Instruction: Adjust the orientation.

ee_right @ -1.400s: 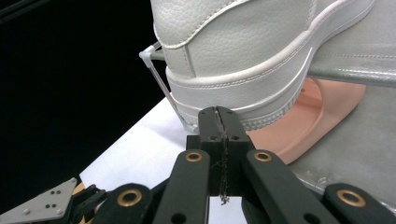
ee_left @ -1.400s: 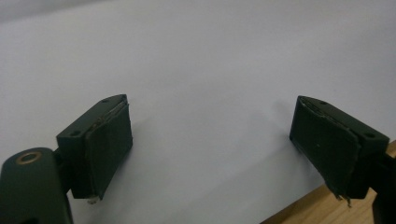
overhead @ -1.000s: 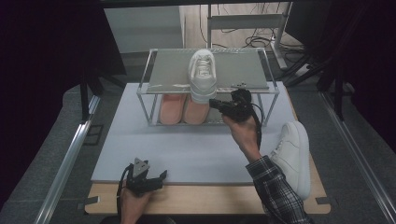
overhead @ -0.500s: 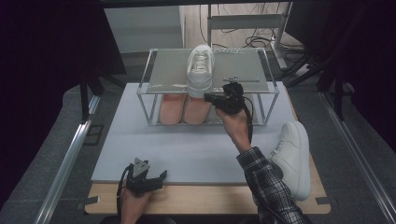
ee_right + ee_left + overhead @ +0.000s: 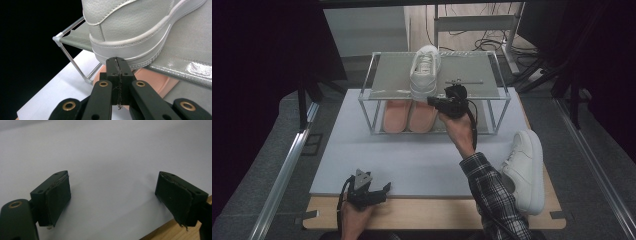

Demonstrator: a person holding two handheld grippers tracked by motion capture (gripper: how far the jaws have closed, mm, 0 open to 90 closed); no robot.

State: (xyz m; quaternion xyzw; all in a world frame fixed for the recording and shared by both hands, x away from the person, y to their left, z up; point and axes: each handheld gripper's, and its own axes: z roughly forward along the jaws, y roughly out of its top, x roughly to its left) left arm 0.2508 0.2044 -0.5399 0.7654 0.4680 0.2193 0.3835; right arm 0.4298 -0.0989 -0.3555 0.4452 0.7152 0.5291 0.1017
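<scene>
Resting at about 7 o'clock on the table, the left gripper (image 5: 382, 189) sits low on the pale mat (image 5: 412, 160) near the wooden table edge (image 5: 432, 212). Its own view adds what the high view cannot: the two jaws stand wide apart over bare mat, nothing between them, with a strip of wood at the lower right corner.

The right gripper (image 5: 431, 100) reaches toward 12 o'clock, up to the front edge of the clear-framed rack (image 5: 492, 95). From above its jaws are too small to judge; the right gripper view shows them pressed flat together, holding nothing, tips right at the heel of the white sneaker (image 5: 140, 27) on the rack's top shelf, touching or nearly so. That sneaker overhangs the shelf's front edge, heel toward the person. Beneath it lies a pair of pink insoles (image 5: 409, 115). A second white sneaker (image 5: 524, 167) lies at about 4 o'clock, beside the plaid sleeve (image 5: 492, 195).
</scene>
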